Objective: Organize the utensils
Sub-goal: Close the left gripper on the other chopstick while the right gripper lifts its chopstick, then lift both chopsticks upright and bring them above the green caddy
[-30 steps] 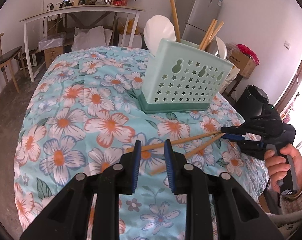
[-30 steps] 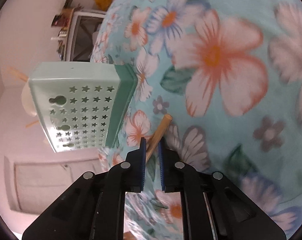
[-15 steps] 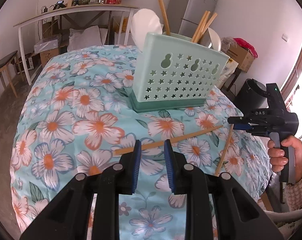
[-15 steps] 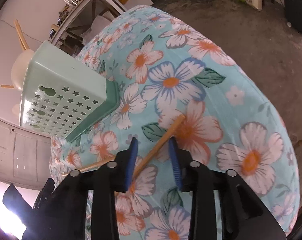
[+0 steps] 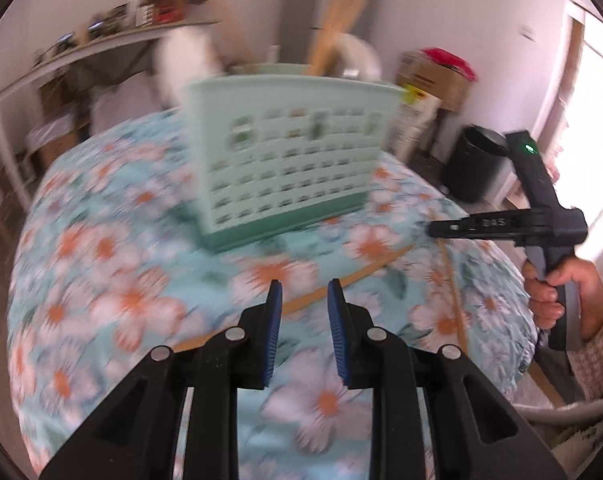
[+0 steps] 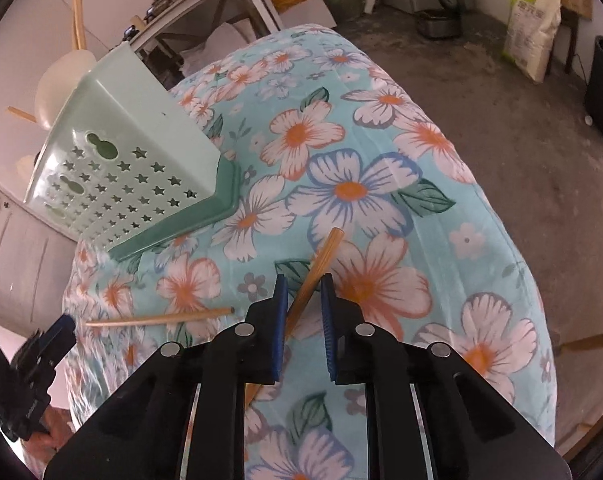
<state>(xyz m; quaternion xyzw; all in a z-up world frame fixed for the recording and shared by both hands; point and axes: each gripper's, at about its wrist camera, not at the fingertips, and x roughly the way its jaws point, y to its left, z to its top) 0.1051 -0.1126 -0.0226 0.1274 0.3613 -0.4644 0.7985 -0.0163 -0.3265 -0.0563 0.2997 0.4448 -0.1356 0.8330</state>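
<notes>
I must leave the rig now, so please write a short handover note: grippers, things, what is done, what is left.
Left gripper: open, empty, above one chopstick lying on the cloth.
Right gripper: jaws have just been closing around the second chopstick; a gap shows, so not gripped yet.
Holder: upright on the cloth.
Done: some sticks stand in the holder.
Left: put both loose chopsticks in the holder.
</notes>
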